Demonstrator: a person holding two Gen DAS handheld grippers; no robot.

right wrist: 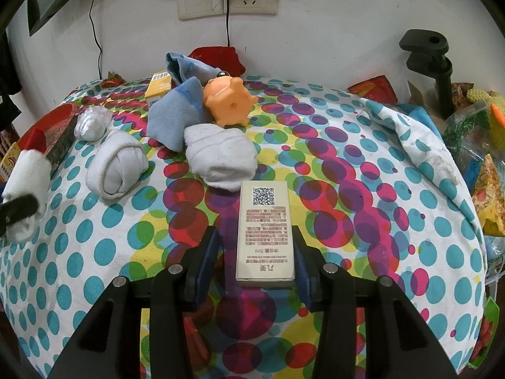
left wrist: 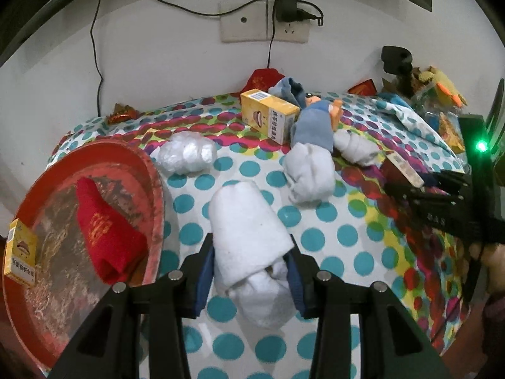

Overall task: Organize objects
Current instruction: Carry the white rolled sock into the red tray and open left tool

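White rolled sock [left wrist: 249, 246] hides its end.

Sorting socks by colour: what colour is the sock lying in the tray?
Red sock with gold lettering, clearest in the left wrist view.

Left claw [left wrist: 251, 271]: matte black frame with two angular forked arms, each bearing round silver screw heads, and blue pads lining the inner faces of its fingers [left wrist: 205, 271]. Right claw [right wrist: 255, 262]: the same build, black with silver screws and blue-padded fingers [right wrist: 206, 259]. Seen from the left wrist view, the right unit's black body carries pale lettering and a lit green lamp [left wrist: 480, 147].
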